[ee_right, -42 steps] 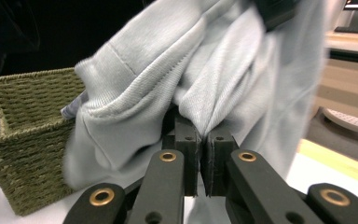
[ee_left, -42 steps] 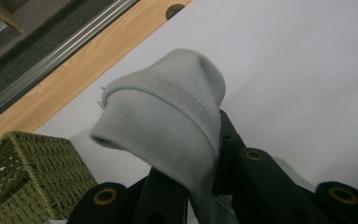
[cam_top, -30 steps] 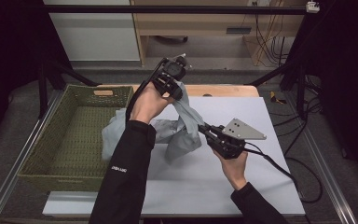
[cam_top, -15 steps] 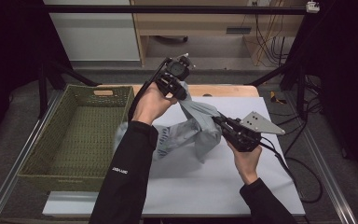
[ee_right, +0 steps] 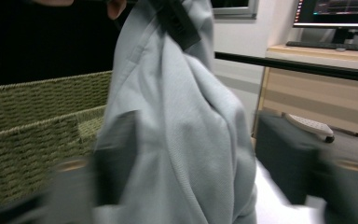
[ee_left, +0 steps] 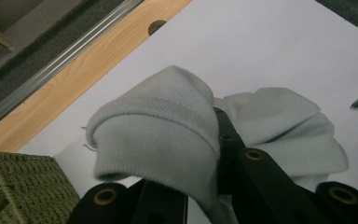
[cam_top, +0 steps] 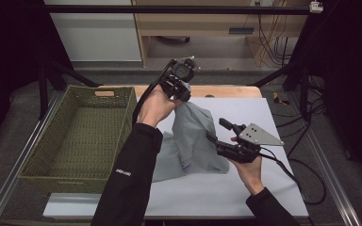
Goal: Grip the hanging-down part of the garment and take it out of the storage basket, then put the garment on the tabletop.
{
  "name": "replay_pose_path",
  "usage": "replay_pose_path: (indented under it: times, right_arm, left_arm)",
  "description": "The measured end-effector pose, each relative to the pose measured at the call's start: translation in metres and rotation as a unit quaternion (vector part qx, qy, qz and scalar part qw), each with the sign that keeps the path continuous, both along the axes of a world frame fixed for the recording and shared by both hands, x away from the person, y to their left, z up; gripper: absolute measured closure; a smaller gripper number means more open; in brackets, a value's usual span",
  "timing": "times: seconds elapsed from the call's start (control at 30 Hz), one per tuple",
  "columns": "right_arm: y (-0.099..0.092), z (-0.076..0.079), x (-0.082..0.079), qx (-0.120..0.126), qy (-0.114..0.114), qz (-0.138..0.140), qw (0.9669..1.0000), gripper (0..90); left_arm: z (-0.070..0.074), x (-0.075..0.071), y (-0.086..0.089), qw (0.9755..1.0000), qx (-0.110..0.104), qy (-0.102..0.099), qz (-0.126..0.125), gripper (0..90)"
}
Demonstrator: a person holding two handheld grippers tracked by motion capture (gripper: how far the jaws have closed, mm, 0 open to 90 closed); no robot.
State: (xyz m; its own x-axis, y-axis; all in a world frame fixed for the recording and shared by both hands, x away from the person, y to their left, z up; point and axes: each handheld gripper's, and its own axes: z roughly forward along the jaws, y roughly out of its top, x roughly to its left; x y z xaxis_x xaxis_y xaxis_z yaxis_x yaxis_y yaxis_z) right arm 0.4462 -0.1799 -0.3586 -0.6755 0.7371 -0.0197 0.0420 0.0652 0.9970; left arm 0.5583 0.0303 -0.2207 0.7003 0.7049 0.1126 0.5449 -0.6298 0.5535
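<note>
Hanging lengthwise from left hand-held gripper (cam_top: pixel 181 87), pale garment (cam_top: pixel 193 136), bottom on table (cam_top: pixel 264 197)

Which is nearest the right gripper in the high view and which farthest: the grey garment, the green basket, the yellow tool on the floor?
1. Garment: beside the right gripper, between its open jaws.
2. Yellow tool: on the floor past the table's far right corner.
3. Basket: at the table's left end.

High view looks down; both gripper views close, perhaps sharing garment (cam_top: pixel 193 136)
</note>
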Motion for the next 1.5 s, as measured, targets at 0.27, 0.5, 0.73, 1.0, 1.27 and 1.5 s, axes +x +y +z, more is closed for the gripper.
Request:
replay_pose_path:
  times: [0.27,0.5,0.73,1.0,1.27,1.5]
  right_arm:
    - [-0.024,-0.006,-0.009,0.013,0.007,-0.041,0.9991,2.7]
    - [-0.050,-0.021,-0.012,0.014,0.023,-0.053,0.9982,2.1]
    - [-0.066,-0.034,-0.017,0.017,0.032,-0.056,0.9978,1.4]
    - [-0.078,-0.049,-0.023,0.011,0.033,-0.062,0.9974,1.0]
    - [-0.083,-0.053,-0.026,0.014,0.040,-0.063,0.9971,0.8]
    - [-0.083,-0.054,-0.026,0.019,0.042,-0.066,0.9968,0.6]
  left_arm:
    - [-0.005,-0.002,0.000,1.0000,0.002,0.002,-0.007,84.3]
    - [-0.016,-0.002,0.000,0.9999,-0.004,0.003,-0.016,84.3]
    - [-0.036,-0.007,0.000,0.9997,-0.007,-0.001,-0.022,84.2]
    - [-0.074,-0.008,-0.004,0.9995,-0.009,0.005,-0.030,84.0]
    - [-0.110,-0.005,-0.008,0.9988,0.002,0.033,-0.037,83.0]
    - [-0.099,-0.011,0.003,0.9986,-0.047,-0.015,-0.020,41.2]
